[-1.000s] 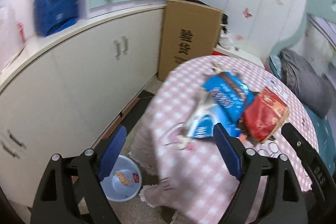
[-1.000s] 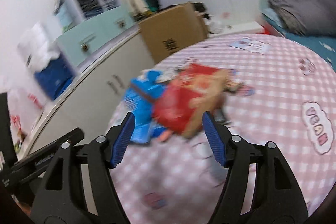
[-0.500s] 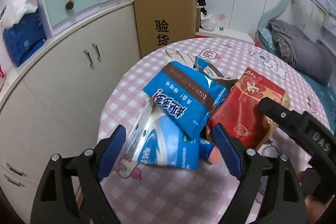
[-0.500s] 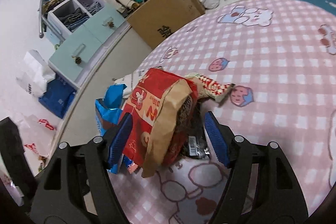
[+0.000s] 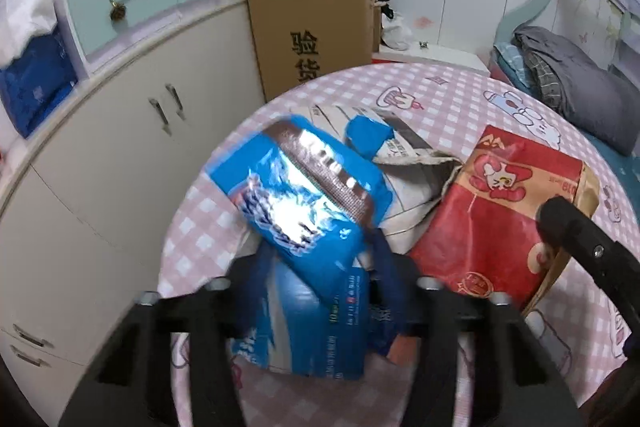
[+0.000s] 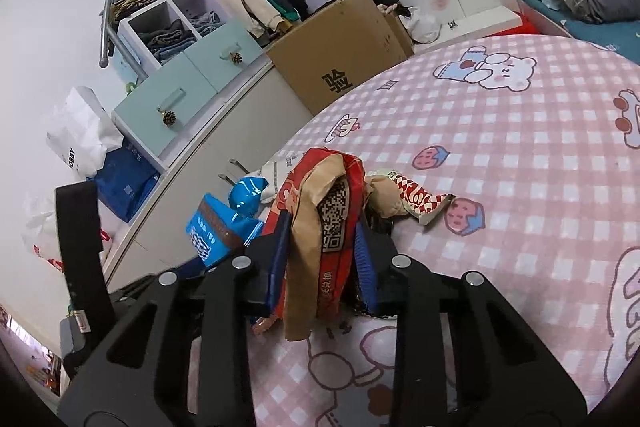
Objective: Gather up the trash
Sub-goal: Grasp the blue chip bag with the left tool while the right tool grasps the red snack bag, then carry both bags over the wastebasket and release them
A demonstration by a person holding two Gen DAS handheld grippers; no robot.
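As left gripper clamps blue packets, right gripper clamps red bag

A glossy blue snack wrapper lies crumpled atop white paper at the table's left edge; right of it, a creased red-and-tan bag

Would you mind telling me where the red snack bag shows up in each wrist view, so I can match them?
Left wrist: red bag lies right of centre on the table, beside the blue packets.
Right wrist: red bag stands at centre, pinched edge-on between the right gripper jaws.
Shared landmark: the cardboard box behind the table.
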